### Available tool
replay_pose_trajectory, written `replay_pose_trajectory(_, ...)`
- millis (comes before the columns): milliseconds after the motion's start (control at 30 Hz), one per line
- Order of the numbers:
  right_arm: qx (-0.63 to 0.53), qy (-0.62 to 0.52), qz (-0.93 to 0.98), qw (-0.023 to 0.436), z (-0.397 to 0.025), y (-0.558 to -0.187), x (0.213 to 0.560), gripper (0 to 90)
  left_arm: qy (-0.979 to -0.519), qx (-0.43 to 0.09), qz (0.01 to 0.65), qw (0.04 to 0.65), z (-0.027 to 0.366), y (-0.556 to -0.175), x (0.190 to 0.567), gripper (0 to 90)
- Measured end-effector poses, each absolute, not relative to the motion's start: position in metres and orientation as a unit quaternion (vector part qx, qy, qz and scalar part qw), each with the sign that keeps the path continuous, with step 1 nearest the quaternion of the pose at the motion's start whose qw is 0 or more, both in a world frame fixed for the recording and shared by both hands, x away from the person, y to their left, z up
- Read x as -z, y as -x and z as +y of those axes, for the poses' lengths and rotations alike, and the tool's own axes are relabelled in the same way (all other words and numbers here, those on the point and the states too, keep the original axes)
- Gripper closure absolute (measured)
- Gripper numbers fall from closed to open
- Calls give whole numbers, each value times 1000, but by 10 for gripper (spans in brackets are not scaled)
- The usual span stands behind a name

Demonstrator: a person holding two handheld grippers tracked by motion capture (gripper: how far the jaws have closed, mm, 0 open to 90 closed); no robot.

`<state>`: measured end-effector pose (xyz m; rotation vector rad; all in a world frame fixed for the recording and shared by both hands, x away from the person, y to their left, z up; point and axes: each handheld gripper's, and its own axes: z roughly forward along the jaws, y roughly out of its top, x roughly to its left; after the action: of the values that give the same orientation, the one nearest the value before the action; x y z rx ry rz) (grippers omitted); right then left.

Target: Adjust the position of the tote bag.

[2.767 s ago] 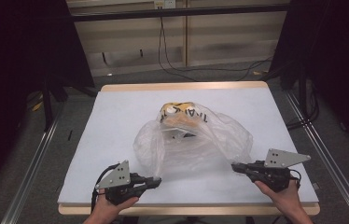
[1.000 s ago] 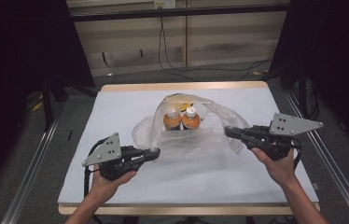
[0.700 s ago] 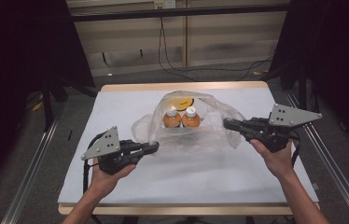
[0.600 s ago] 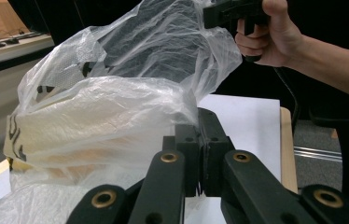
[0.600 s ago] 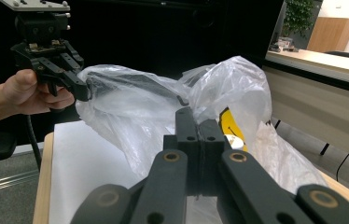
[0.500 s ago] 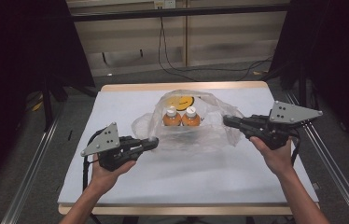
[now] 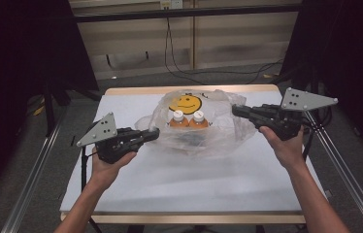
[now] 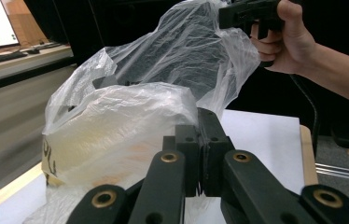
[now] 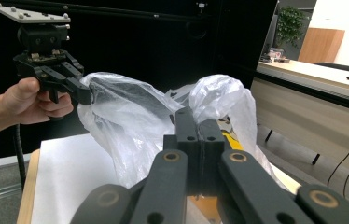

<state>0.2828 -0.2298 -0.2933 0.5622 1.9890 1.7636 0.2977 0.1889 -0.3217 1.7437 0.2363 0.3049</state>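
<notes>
A clear plastic bag (image 7: 204, 128) with a yellow smiley face printed on its far side sits a little beyond the middle of the white bench (image 7: 194, 179), and two orange bottles (image 7: 188, 120) with white caps stand upright side by side inside it. The person holds one edge of the bag's mouth with each gripper and draws the two sides apart, left and right, which looks meant to spread the opening so that the bottles show and can be reached (or so that the film slides down around them).

The left gripper (image 7: 156, 134) has its fingers pressed together on the bag's left rim; in the left gripper view the two black fingers (image 8: 189, 158) meet with no gap between them, and the crumpled film bunches right at their tips, so the plastic seems pinched there rather than merely touched. The right gripper (image 7: 236, 109) sits higher and farther back, at the bag's right rim. In the right gripper view its fingers (image 9: 189, 154) are likewise closed flat against each other, with the film rising up from just behind them. The left gripper view also catches the right gripper farther off, with a peak of plastic stretched up to its tip, which suggests that this side is lifted as well as pulled outward.

The film between the two grips hangs slack and wrinkled rather than taut, so I judge that the mouth could open wider.
</notes>
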Motion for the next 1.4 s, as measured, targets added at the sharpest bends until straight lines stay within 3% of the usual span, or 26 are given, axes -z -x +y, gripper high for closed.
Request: replay_pose_trajectory(1400,-632,-226,697,254,-234,-331,225,896,-741,-167,150,633,211,-355,270,892)
